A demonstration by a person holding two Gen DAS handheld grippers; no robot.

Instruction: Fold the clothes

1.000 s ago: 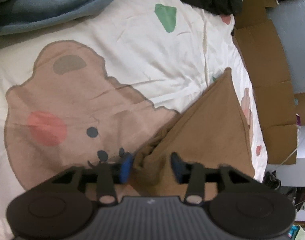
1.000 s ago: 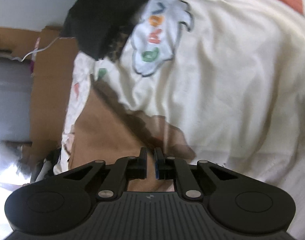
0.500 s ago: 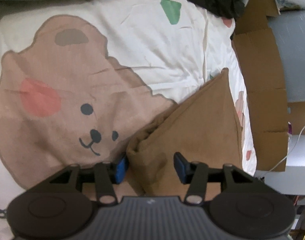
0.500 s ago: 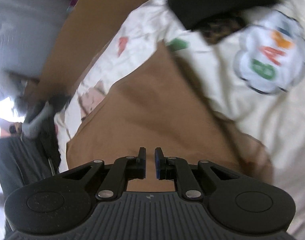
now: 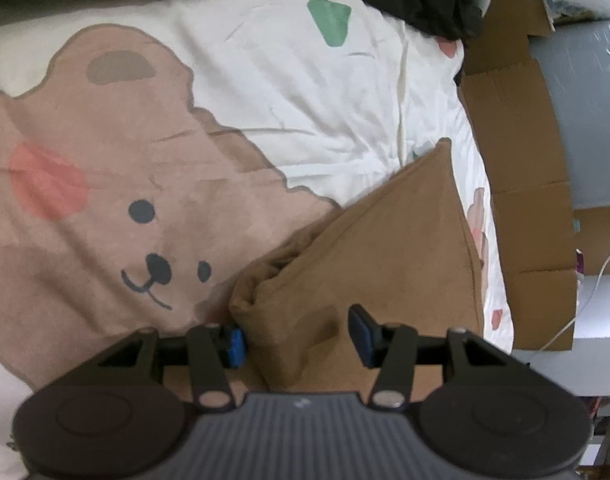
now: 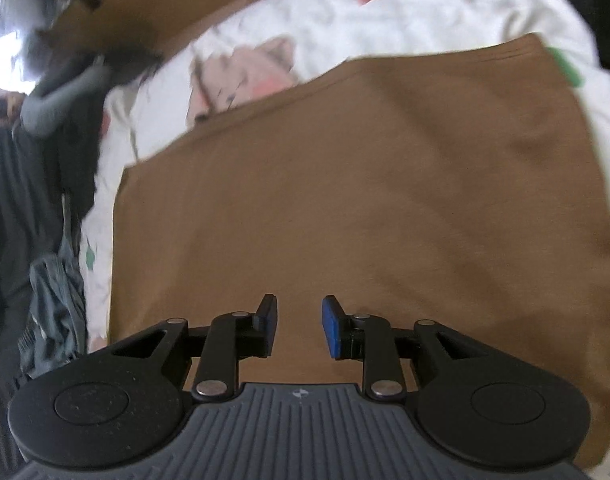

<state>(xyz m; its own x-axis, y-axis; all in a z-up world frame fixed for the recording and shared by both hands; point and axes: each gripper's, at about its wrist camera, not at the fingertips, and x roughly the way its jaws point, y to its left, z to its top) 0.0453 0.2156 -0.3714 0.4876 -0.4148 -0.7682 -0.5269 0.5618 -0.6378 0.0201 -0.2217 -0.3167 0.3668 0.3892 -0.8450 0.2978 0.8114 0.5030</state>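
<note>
Left tongs point(image 5: 299, 334) straddle the brown garment's point(image 5: 385, 264) bunched corner, unclenched; right tongs point(image 6: 299, 326) are opening, empty, over its flat middle.

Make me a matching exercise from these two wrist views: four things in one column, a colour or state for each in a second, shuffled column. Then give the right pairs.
Things:
1. brown garment
2. bear print on the bed cover
3. left hand-held gripper
4. right hand-held gripper

States:
A. pink cheek and black eyes
B. jaws opening above flat cloth, nothing between them
C. folded, lying on the bed cover
D. straddles a bunched corner of cloth, its right pad clear of it

Pairs: 1-C, 2-A, 3-D, 4-B
</note>
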